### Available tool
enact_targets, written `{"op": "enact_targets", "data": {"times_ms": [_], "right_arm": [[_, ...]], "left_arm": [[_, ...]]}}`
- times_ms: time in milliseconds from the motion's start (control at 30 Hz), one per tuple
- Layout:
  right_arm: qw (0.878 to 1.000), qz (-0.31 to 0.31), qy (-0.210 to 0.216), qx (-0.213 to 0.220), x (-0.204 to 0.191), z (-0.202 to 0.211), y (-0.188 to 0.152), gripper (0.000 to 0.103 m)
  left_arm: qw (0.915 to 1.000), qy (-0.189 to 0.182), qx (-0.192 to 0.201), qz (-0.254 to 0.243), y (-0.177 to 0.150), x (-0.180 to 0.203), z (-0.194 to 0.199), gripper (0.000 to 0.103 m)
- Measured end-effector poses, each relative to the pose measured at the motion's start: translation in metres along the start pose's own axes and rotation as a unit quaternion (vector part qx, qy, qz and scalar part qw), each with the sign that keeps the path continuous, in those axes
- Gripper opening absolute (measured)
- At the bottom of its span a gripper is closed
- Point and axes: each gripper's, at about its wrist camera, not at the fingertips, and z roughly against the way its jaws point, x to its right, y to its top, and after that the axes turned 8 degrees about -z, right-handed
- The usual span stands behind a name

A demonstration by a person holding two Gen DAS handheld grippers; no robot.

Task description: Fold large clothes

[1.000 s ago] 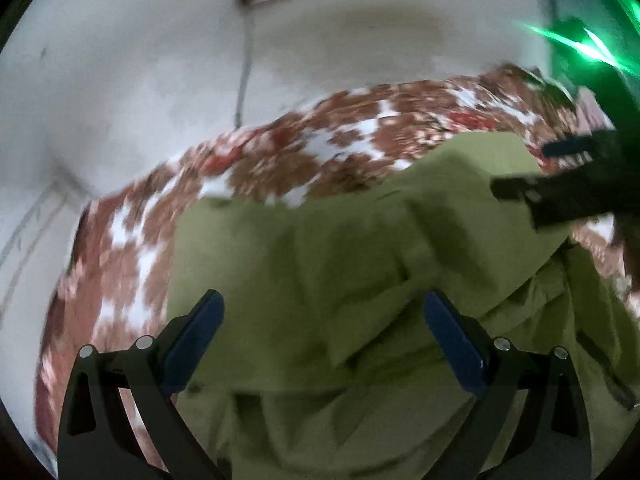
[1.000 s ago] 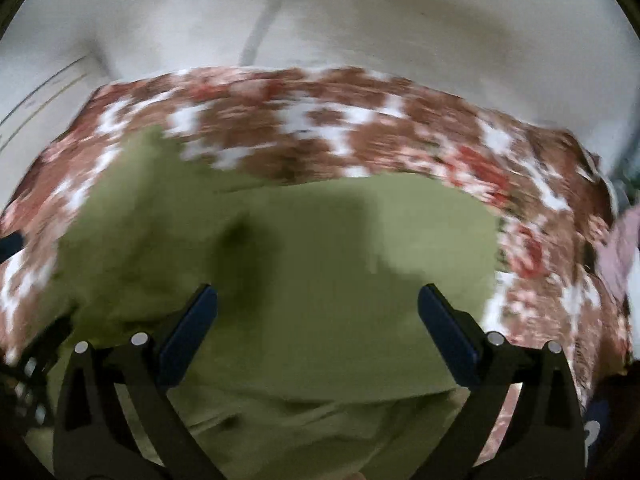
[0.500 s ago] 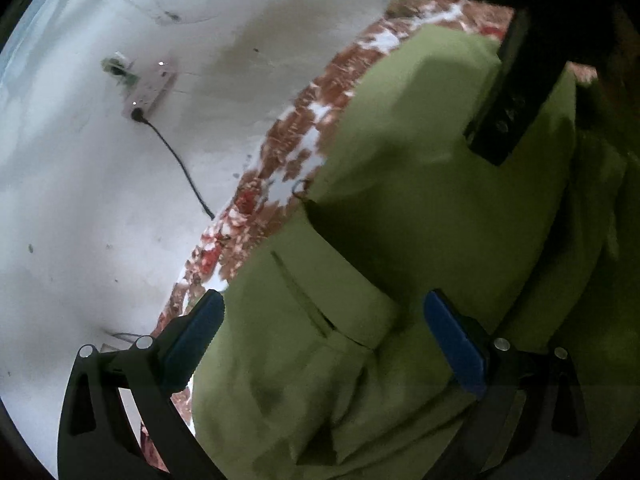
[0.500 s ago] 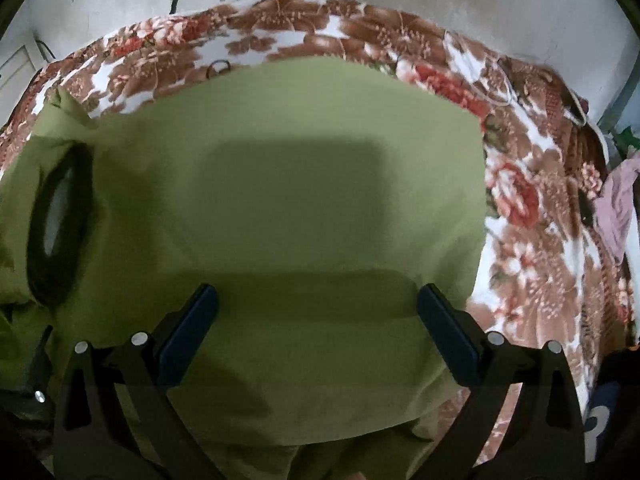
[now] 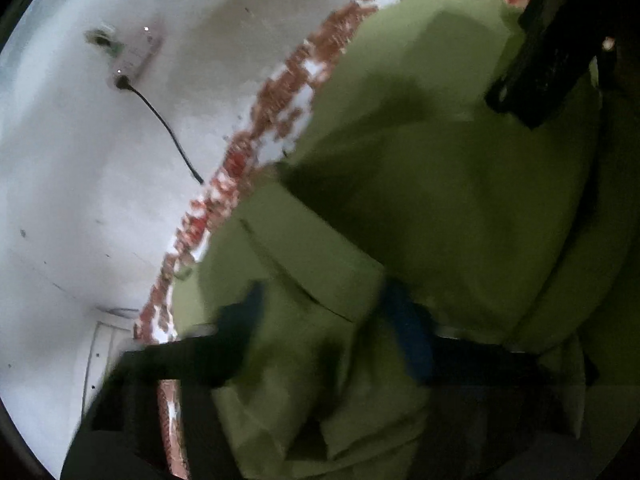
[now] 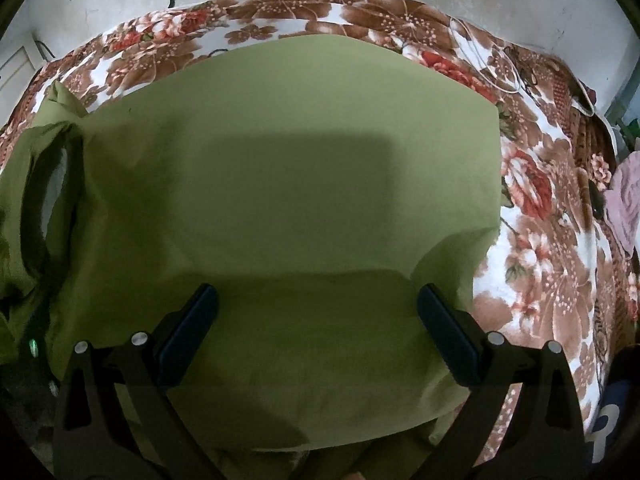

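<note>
An olive-green garment lies spread on a floral bedspread. In the right wrist view its big flat panel fills the middle, with a bunched sleeve at the left. My right gripper is open just above the cloth, holding nothing. In the left wrist view the same garment shows folds and a seam. My left gripper is blurred by motion, fingers partly closed around a fold of cloth; whether it grips is unclear. The right gripper's black body shows at the top right.
A white wall holds a power strip with a black cable running down behind the bed. A pink cloth lies at the bed's right edge. A white cord rests on the bedspread's far right.
The left gripper's fingers have drawn closer together over a fold of the garment and its view is blurred. The right gripper has dropped slightly closer to the flat panel, still open.
</note>
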Motion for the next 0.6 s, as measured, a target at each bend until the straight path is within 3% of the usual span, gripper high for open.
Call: {"op": "enact_targets", "data": {"times_ms": [133, 200, 267, 400, 500, 600], "right_arm": [[1.0, 0.004, 0.001, 0.001, 0.0, 0.0, -0.002, 0.098], [1.0, 0.007, 0.0, 0.0, 0.0, 0.001, -0.004, 0.098], [1.0, 0.009, -0.001, 0.0, 0.001, 0.001, -0.006, 0.098], [1.0, 0.004, -0.002, -0.004, 0.004, 0.0, -0.007, 0.098], [1.0, -0.004, -0.002, -0.013, 0.006, -0.003, -0.009, 0.098], [1.0, -0.015, -0.001, -0.022, 0.009, -0.006, -0.011, 0.098]], "left_arm": [[0.9996, -0.022, -0.011, 0.015, -0.002, -0.006, -0.003, 0.037], [0.9992, -0.031, -0.008, 0.026, -0.003, -0.012, -0.002, 0.028], [0.9983, -0.037, 0.002, 0.046, -0.005, -0.021, 0.005, 0.02], [0.9914, -0.067, 0.024, 0.109, -0.012, -0.048, 0.016, 0.017], [0.9684, -0.115, 0.051, 0.215, -0.03, -0.088, 0.027, 0.016], [0.929, -0.158, 0.07, 0.327, -0.061, -0.134, 0.032, 0.016]]}}
